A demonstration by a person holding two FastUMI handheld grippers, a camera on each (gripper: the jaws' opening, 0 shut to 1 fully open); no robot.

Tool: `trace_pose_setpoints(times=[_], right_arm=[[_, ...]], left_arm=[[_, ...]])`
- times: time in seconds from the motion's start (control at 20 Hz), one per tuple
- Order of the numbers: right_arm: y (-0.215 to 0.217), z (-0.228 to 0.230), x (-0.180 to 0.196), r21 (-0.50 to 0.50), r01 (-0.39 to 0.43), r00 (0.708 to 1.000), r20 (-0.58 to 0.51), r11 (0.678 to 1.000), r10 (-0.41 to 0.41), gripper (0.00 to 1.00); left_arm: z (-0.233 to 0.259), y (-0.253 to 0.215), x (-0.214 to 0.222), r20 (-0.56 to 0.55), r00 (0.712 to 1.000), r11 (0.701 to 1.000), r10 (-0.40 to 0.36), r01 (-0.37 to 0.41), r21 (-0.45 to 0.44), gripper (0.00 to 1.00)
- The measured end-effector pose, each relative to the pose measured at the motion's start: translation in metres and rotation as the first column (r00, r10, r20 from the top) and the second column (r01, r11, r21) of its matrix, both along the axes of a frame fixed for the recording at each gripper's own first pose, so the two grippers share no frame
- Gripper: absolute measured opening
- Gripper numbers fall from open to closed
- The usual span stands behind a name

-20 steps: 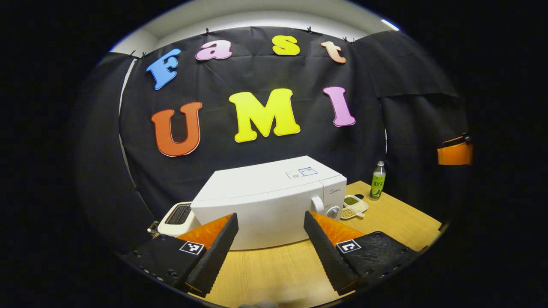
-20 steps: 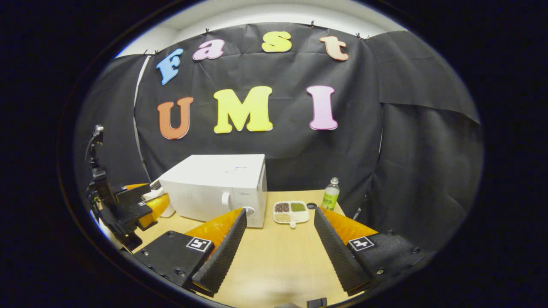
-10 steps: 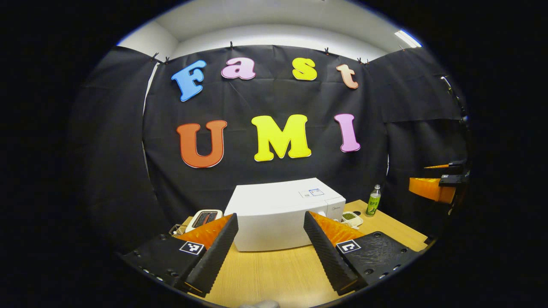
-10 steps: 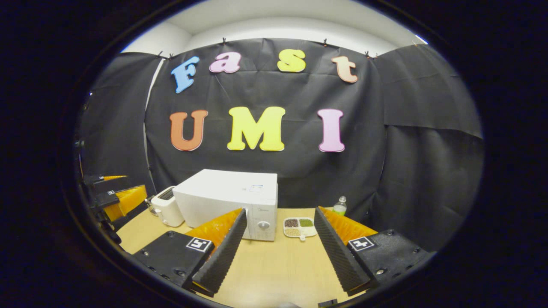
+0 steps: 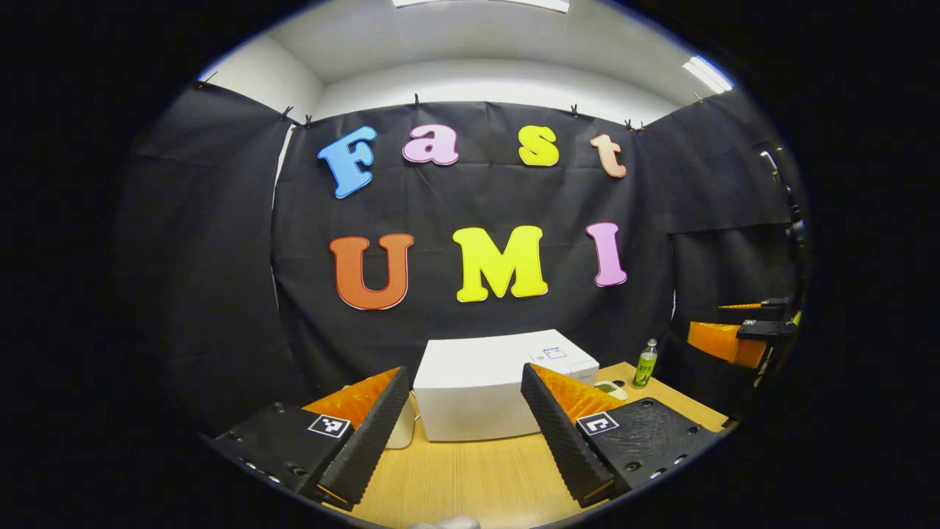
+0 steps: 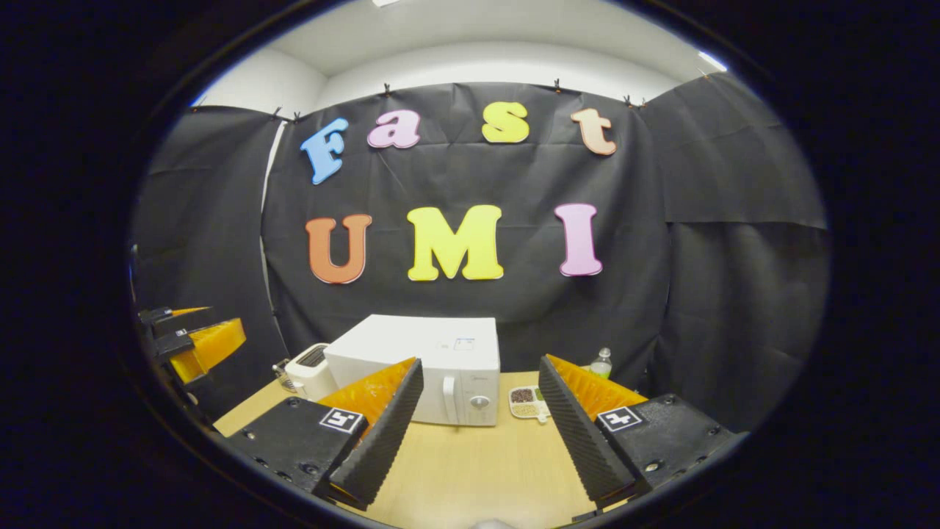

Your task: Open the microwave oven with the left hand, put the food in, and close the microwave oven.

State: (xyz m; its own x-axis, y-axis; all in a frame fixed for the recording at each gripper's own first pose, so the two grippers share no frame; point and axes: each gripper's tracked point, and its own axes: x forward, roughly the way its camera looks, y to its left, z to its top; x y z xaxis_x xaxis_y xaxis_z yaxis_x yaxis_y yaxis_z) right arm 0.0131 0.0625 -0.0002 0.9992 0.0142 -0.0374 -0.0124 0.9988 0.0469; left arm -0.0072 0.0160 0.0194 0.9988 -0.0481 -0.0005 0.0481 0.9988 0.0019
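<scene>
A white microwave oven [image 6: 433, 364] stands on the wooden table [image 6: 470, 470] with its door shut; its handle [image 6: 449, 399] and knob [image 6: 479, 402] face me. To its right lies a white divided tray of food [image 6: 527, 400]. My right gripper [image 6: 477, 441] is open and empty, well short of the oven. In the left gripper view the microwave oven [image 5: 492, 382] sits between the fingers of my open, empty left gripper [image 5: 463, 433], and the food tray [image 5: 609, 388] peeks out beside one finger. Each gripper shows at the edge of the other's view: right gripper [image 5: 734, 342], left gripper [image 6: 194, 342].
A white toaster [image 6: 310, 371] stands left of the oven. A green drink bottle [image 6: 601, 361] stands behind the tray, near the cloth wall; it is the bottle [image 5: 646, 362] at the table's far right. Bare tabletop [image 5: 470, 477] lies in front of the oven.
Both grippers have drawn back and tilted upward; the microwave oven now looks smaller and lower in both views. Both stay open and empty.
</scene>
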Motion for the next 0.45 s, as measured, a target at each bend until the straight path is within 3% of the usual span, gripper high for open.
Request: trace_pose_setpoints(times=[0.45], right_arm=[[0.012,0.015,-0.012,-0.011,-0.022,0.999,0.033,1.000,0.022,0.92]], left_arm=[[0.013,0.010,-0.014,0.030,0.999,0.999,0.037,-0.036,-0.015,0.96]])
